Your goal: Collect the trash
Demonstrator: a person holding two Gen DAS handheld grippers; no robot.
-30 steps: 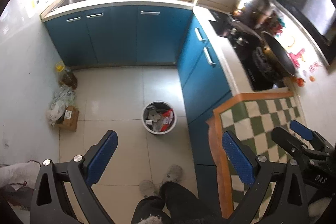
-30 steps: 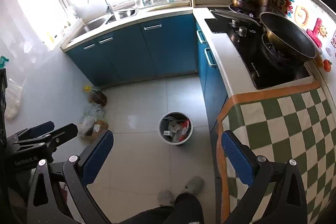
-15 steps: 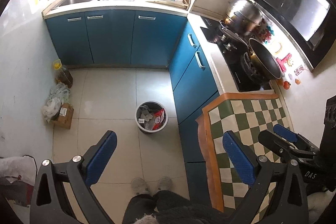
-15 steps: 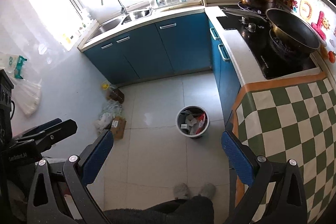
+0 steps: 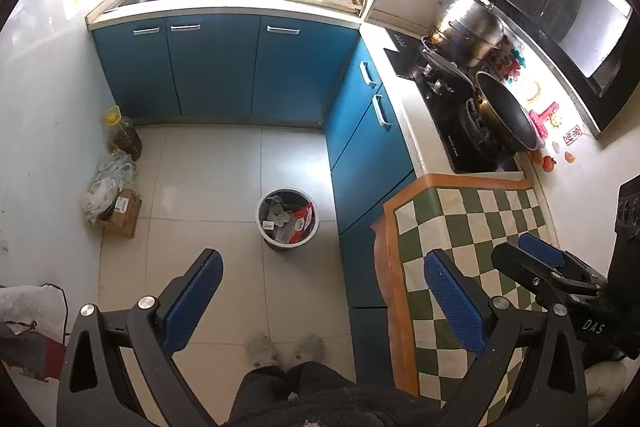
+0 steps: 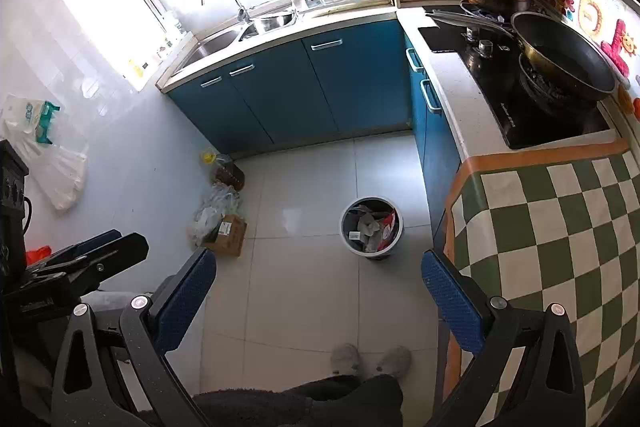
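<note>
A round grey waste bin (image 5: 287, 219) (image 6: 371, 227) stands on the tiled floor beside the blue cabinets, filled with crumpled paper and a red wrapper. My left gripper (image 5: 320, 303) hangs high above the floor, open, nothing between its blue pads. My right gripper (image 6: 316, 299) is also open and empty, held at similar height. Each gripper shows at the edge of the other's view: the right one (image 5: 536, 263) over the checkered cloth, the left one (image 6: 100, 251) at the left wall.
A green-and-white checkered cloth (image 6: 560, 247) covers the counter on the right, next to a stove with a wok (image 6: 560, 63). By the left wall lie a cardboard box (image 5: 122, 213), plastic bags and an oil bottle (image 5: 124, 137). A person's slippered feet (image 5: 284, 349) stand below.
Both grippers have risen and pulled back, so more of the kitchen and the person's feet show. The bin sits farther off in both views. Both stay open.
</note>
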